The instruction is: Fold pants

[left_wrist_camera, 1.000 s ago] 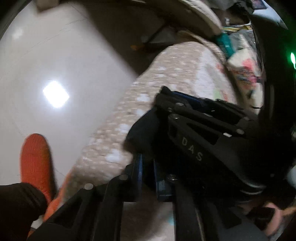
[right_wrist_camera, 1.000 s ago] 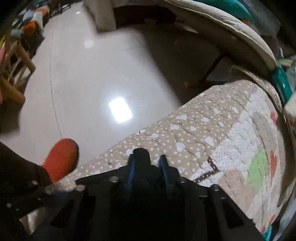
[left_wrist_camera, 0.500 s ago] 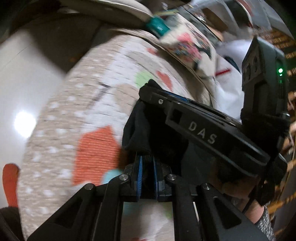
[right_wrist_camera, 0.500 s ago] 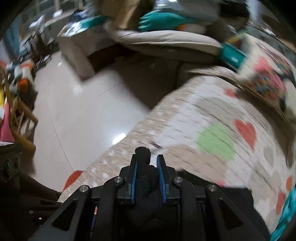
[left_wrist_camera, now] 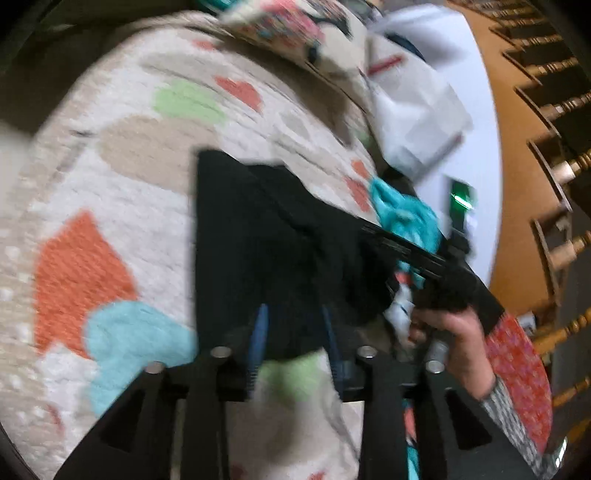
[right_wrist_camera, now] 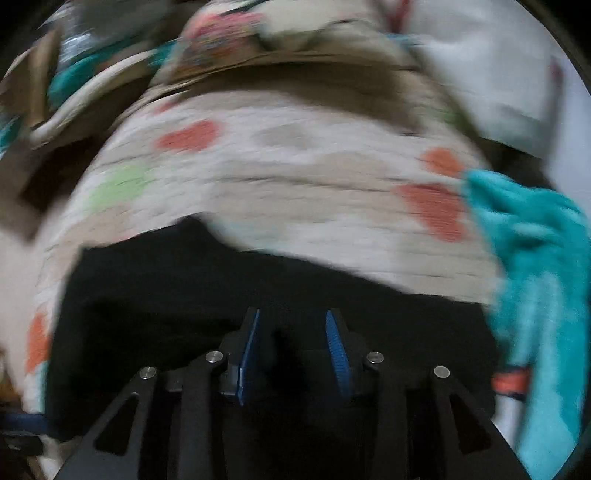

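The black pants (left_wrist_camera: 258,236) lie on a quilt with coloured hearts (left_wrist_camera: 110,184); both views are blurred. My left gripper (left_wrist_camera: 293,332) stands open just above the near edge of the pants, its blue pads apart. In the right wrist view the pants (right_wrist_camera: 184,280) spread across the quilt (right_wrist_camera: 295,177) below my right gripper (right_wrist_camera: 291,332), which is open with its blue pads apart over the cloth. The right gripper's body (left_wrist_camera: 424,258) and the hand holding it show at the right of the left wrist view.
A turquoise fluffy cloth (right_wrist_camera: 535,258) lies at the right edge of the quilt, also in the left wrist view (left_wrist_camera: 402,218). A patterned pillow (left_wrist_camera: 295,29) and a white bag (left_wrist_camera: 417,110) lie at the far end. Wooden railing (left_wrist_camera: 554,184) stands to the right.
Both grippers swung from the floor side over the quilt. Both were shut on black cloth; now both are open and the pants lie spread on the quilt.
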The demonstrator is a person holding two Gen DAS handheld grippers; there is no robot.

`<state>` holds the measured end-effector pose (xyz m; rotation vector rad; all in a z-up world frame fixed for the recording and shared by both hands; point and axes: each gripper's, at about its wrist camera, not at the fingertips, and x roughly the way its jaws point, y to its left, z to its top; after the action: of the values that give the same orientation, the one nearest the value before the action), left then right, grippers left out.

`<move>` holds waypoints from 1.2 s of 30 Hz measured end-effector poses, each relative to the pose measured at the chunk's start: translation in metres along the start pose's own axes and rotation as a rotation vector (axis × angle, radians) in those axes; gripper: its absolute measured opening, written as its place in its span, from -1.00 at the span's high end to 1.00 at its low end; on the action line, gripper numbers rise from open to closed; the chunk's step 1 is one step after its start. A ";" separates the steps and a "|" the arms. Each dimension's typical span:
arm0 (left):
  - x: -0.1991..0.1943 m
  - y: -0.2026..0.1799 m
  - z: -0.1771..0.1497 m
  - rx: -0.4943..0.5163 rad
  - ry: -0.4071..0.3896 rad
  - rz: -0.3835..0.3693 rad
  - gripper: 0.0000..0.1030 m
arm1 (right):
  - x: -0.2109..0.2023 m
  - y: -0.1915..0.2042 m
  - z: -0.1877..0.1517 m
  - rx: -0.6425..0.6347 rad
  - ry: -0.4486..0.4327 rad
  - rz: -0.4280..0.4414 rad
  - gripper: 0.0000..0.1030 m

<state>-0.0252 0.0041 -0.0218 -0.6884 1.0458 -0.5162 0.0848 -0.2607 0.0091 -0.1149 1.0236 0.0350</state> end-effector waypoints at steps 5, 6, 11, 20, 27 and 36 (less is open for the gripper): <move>0.012 0.022 0.009 -0.112 -0.002 0.069 0.35 | -0.022 0.042 0.022 -0.043 -0.034 0.242 0.02; 0.019 0.022 0.009 -0.109 0.008 0.086 0.32 | -0.022 0.057 0.024 -0.076 -0.022 0.280 -0.03; 0.041 0.002 -0.002 0.012 0.024 0.172 0.05 | 0.004 0.146 0.034 -0.313 0.079 0.317 -0.27; 0.025 0.012 0.001 0.023 0.064 0.255 0.77 | 0.033 0.194 0.028 -0.344 0.205 0.356 0.79; -0.026 0.044 0.008 -0.056 -0.015 0.334 0.78 | 0.020 0.245 0.035 -0.361 0.186 0.408 0.79; -0.080 0.096 0.004 -0.244 -0.040 0.317 0.70 | 0.014 0.261 0.052 -0.304 0.138 0.440 0.33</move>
<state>-0.0494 0.1255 -0.0424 -0.7263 1.1654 -0.1004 0.1148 0.0043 0.0039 -0.1684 1.1610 0.5917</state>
